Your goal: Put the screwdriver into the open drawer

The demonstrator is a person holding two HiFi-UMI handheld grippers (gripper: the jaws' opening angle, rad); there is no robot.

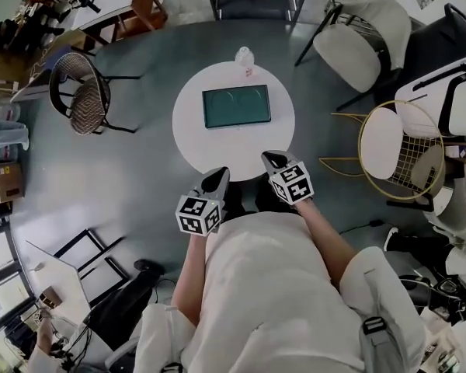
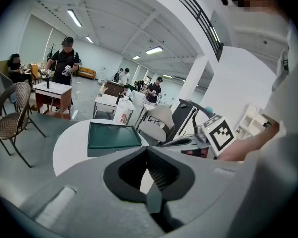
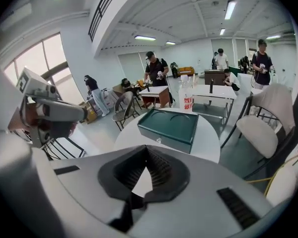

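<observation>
A dark green flat box (image 1: 236,106) lies in the middle of a small round white table (image 1: 194,142). It also shows in the left gripper view (image 2: 111,135) and in the right gripper view (image 3: 171,123), where its front face with a small round lock looks closed. No screwdriver shows in any view. My left gripper (image 1: 216,179) (image 2: 148,153) hovers at the table's near edge, shut and empty. My right gripper (image 1: 273,160) (image 3: 148,151) hangs beside it over the near rim, its jaws also shut with nothing between them.
A clear bottle (image 1: 245,56) stands at the table's far edge. A wicker chair (image 1: 81,99) is to the left, white chairs (image 1: 373,41) and a gold wire chair (image 1: 404,150) to the right. Desks and several people fill the far room.
</observation>
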